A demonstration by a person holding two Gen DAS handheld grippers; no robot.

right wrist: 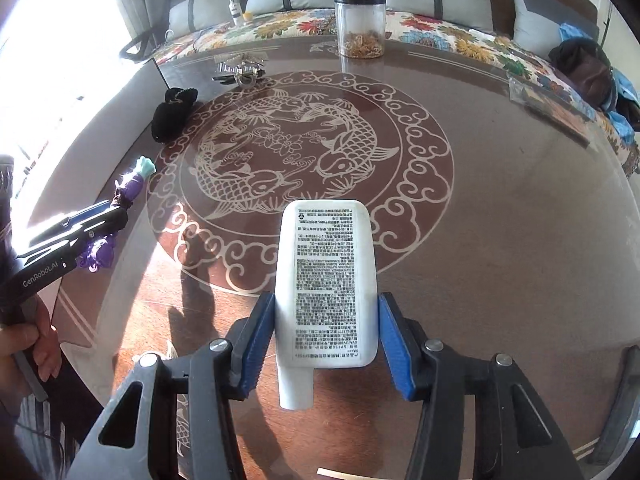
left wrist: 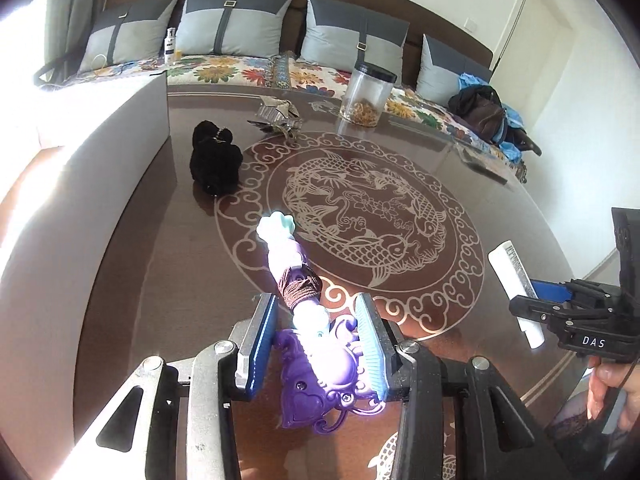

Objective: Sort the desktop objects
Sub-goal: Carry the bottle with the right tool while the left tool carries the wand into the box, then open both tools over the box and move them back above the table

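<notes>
My left gripper (left wrist: 318, 308) is shut on a purple toy wand (left wrist: 308, 328) with a pale lilac shaft, brown cord wrapping and a mint tip, held above the brown table (left wrist: 460, 184). The wand also shows in the right wrist view (right wrist: 128, 192), with the left gripper (right wrist: 116, 216) at far left. My right gripper (right wrist: 326, 308) is shut on a white tube (right wrist: 326, 284) with black print, cap toward the camera. In the left wrist view the right gripper (left wrist: 520, 308) holds the tube (left wrist: 516, 280) at far right.
A black plush item (left wrist: 216, 156), a bunch of keys (left wrist: 276, 118) and a clear jar with a black lid (left wrist: 368, 94) sit on the far half of the table. A flat packet (right wrist: 548, 108) lies at the right edge. A cushioned sofa (left wrist: 240, 28) runs behind.
</notes>
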